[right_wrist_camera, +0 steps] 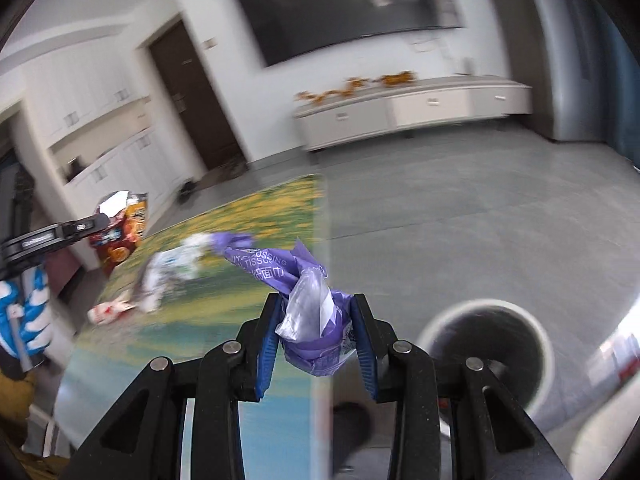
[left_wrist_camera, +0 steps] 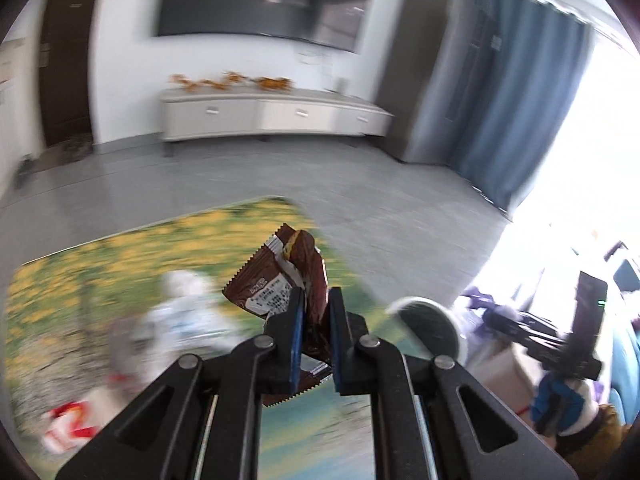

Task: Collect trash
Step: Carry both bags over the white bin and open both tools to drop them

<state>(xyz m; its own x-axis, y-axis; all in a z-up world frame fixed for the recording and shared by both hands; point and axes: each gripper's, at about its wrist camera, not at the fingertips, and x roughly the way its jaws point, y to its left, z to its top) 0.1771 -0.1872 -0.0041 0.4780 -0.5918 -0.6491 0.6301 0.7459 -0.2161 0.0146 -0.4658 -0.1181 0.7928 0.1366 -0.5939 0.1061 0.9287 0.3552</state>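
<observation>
- Left tool [left_wrist_camera: 314,332] pinches a brown snack wrapper [left_wrist_camera: 280,276] above the flowered counter [left_wrist_camera: 120,248]; blurred trash [left_wrist_camera: 176,312] remains there.
- Right tool [right_wrist_camera: 316,336] clamps a crumpled purple tissue pack [right_wrist_camera: 308,320].
- Judged step: carrying both to the round bin [right_wrist_camera: 486,354]; next, hold each over its mouth and release.
- Bin's inside dark; leftover litter smeared.

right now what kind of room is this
Most likely a home living room: a big wall-mounted TV above a long low white cabinet, blue curtains by a bright window, and a table with a flower-print cover.
</observation>
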